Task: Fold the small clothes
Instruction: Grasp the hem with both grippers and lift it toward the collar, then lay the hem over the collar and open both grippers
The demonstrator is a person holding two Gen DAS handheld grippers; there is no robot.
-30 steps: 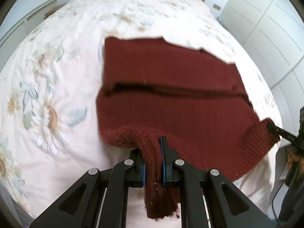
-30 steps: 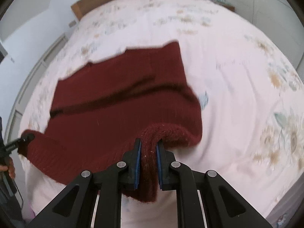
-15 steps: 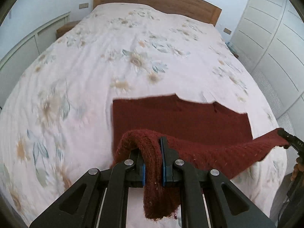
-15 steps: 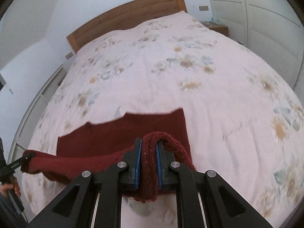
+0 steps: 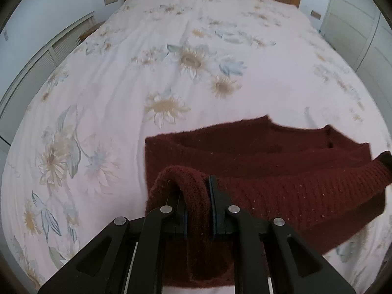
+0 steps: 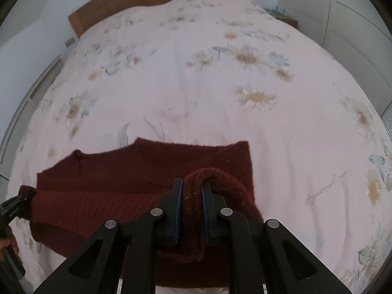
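Gripping: your left claw (image 5: pixel 198 203) is clamping the sweater (image 5: pixel 281 161) hem.
Right claw (image 6: pixel 190 208): pinching the opposite corner.
Bed (image 5: pixel 171 61): sweater's far half is lying on it.

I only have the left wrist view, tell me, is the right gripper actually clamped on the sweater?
Observer: Yes, the right gripper is shut on the sweater's ribbed hem.
Operator: Anything beyond its right corner?
Observer: Only bare floral bedspread; the sweater's right edge ends just past the fingers.
Operator: Is the left gripper visible from there?
Observer: Its tip shows at the far left edge, gripping the hem's other corner.
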